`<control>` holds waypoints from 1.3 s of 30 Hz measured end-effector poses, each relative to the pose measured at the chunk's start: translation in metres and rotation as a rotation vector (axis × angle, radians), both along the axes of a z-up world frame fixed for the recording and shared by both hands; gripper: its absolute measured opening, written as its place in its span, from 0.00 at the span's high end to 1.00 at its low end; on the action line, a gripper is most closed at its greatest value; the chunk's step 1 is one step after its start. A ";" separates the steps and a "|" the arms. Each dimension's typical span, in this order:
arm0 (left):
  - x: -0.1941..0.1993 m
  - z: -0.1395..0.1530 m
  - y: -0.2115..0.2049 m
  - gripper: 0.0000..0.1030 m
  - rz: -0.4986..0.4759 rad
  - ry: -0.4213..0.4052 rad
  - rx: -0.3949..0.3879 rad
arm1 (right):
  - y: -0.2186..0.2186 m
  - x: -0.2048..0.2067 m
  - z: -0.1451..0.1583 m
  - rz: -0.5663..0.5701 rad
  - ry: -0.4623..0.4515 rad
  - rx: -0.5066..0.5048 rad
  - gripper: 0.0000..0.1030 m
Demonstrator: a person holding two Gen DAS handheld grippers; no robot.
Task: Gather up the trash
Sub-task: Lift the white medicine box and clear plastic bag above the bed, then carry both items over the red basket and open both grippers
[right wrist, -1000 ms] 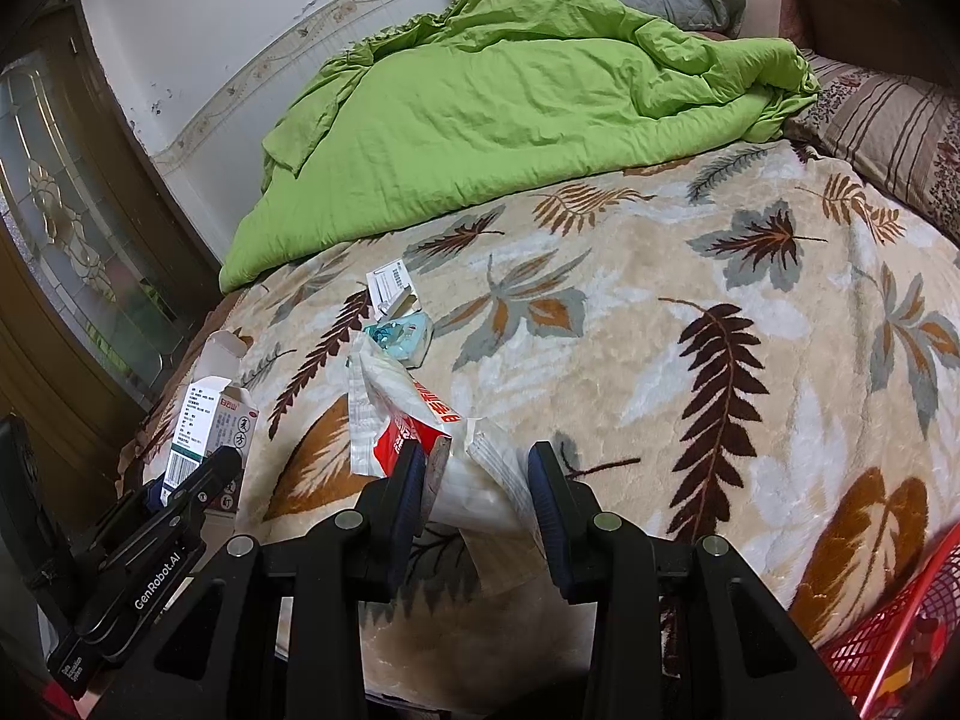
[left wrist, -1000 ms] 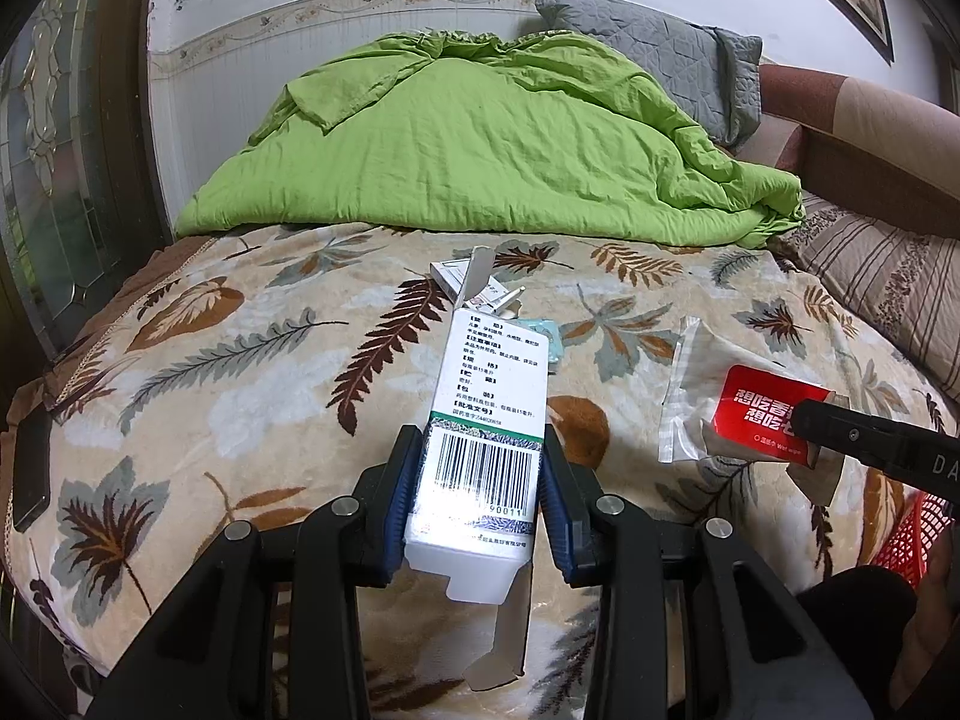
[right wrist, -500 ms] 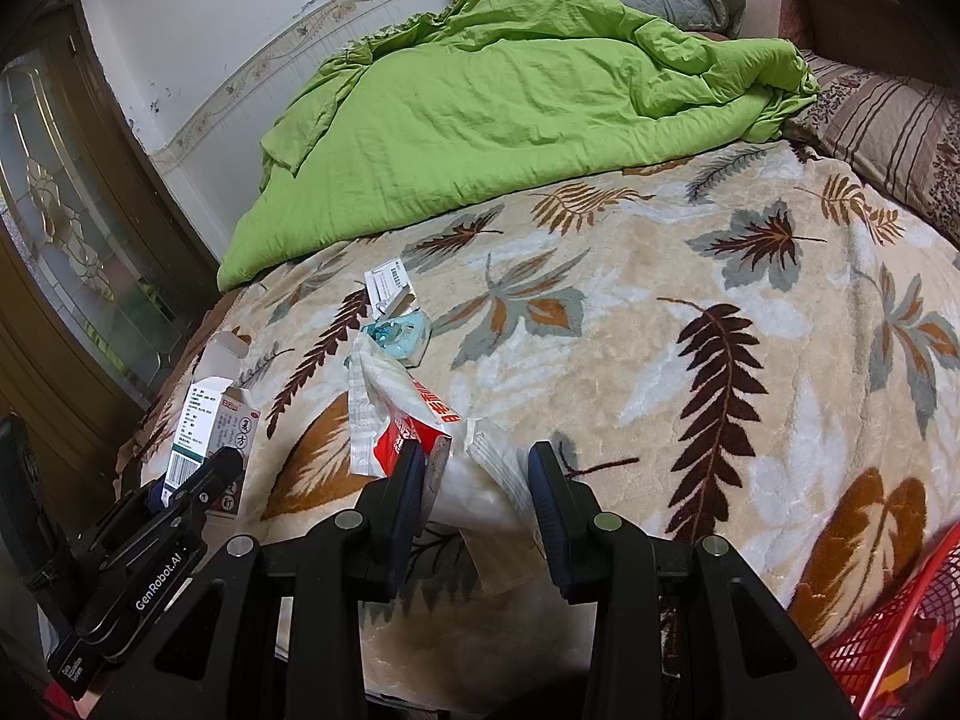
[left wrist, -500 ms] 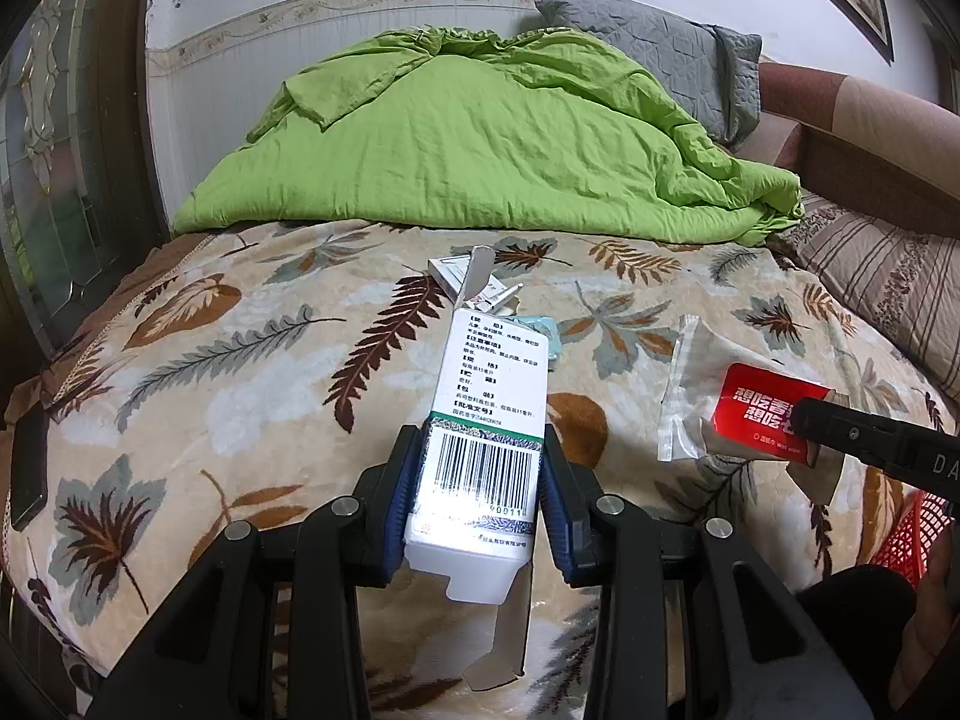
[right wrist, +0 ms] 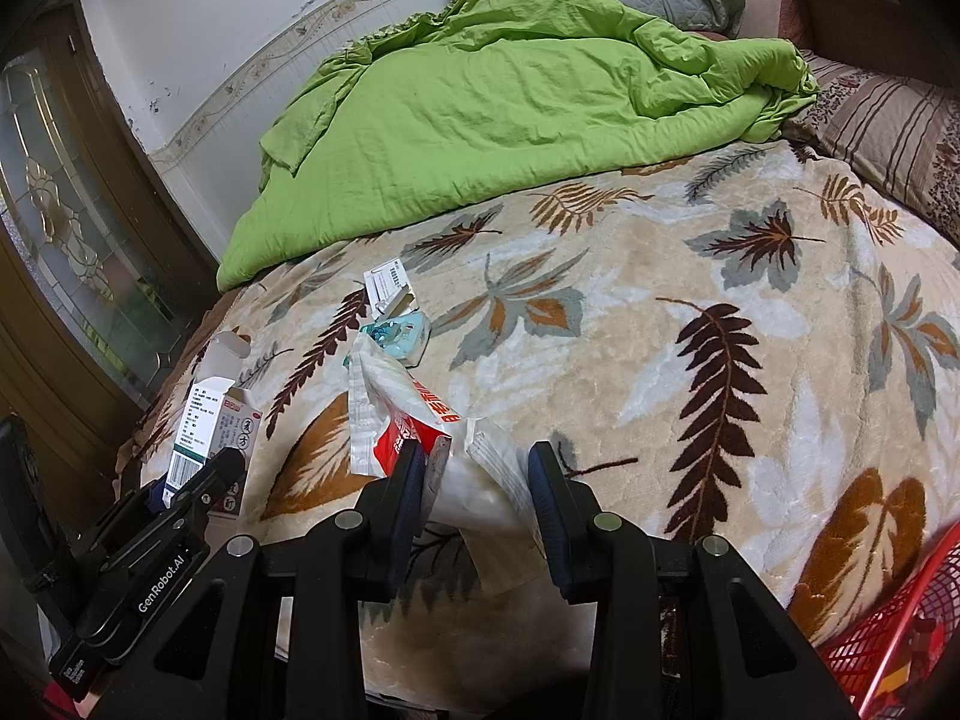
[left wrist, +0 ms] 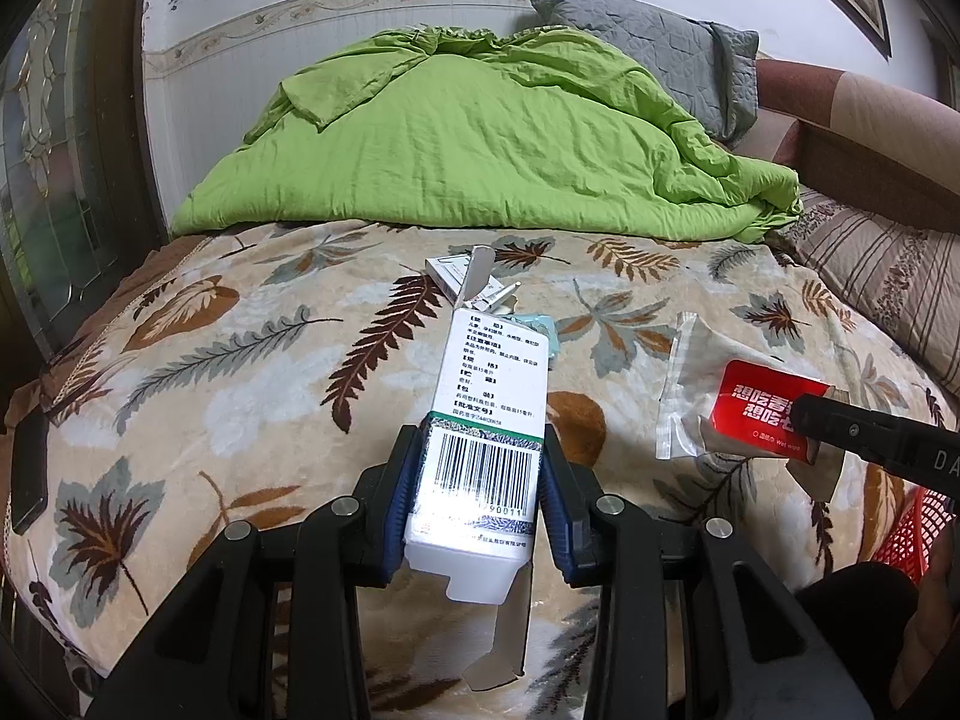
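Observation:
My left gripper (left wrist: pixel 483 480) is shut on a white medicine carton (left wrist: pixel 489 420) with a barcode, held above the leaf-patterned blanket (left wrist: pixel 240 372). The carton also shows in the right wrist view (right wrist: pixel 204 432). My right gripper (right wrist: pixel 474 480) is shut on a red and clear plastic wrapper (right wrist: pixel 414 420), which also shows in the left wrist view (left wrist: pixel 750 414). A small white box (left wrist: pixel 465 282) and a teal packet (right wrist: pixel 399 333) lie on the blanket beyond both grippers.
A green quilt (left wrist: pixel 480 144) is heaped at the back of the bed. A striped pillow (left wrist: pixel 888 276) lies at the right. A red mesh basket (right wrist: pixel 888 630) stands at the bed's near right corner. A wooden glass door (right wrist: pixel 72 228) is at the left.

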State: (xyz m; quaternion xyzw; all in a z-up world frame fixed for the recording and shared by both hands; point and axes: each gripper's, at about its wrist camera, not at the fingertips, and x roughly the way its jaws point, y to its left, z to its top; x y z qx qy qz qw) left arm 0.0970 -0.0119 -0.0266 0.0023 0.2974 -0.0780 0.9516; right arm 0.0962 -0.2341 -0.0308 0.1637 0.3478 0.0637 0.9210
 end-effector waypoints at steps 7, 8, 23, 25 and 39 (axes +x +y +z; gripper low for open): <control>0.000 0.000 0.000 0.65 0.000 0.000 0.000 | 0.000 0.000 0.000 0.000 0.001 0.000 0.62; 0.000 0.000 -0.001 0.65 0.000 0.000 0.000 | 0.001 0.000 0.000 0.000 0.000 -0.001 0.62; 0.000 0.000 -0.001 0.65 -0.001 0.001 -0.001 | -0.002 -0.003 0.003 -0.018 -0.002 0.011 0.62; 0.000 -0.001 -0.001 0.65 0.000 0.002 -0.001 | -0.003 -0.003 0.004 -0.020 -0.002 0.013 0.62; -0.007 -0.002 -0.005 0.65 -0.017 0.006 -0.009 | -0.015 -0.009 0.019 -0.050 -0.014 0.029 0.62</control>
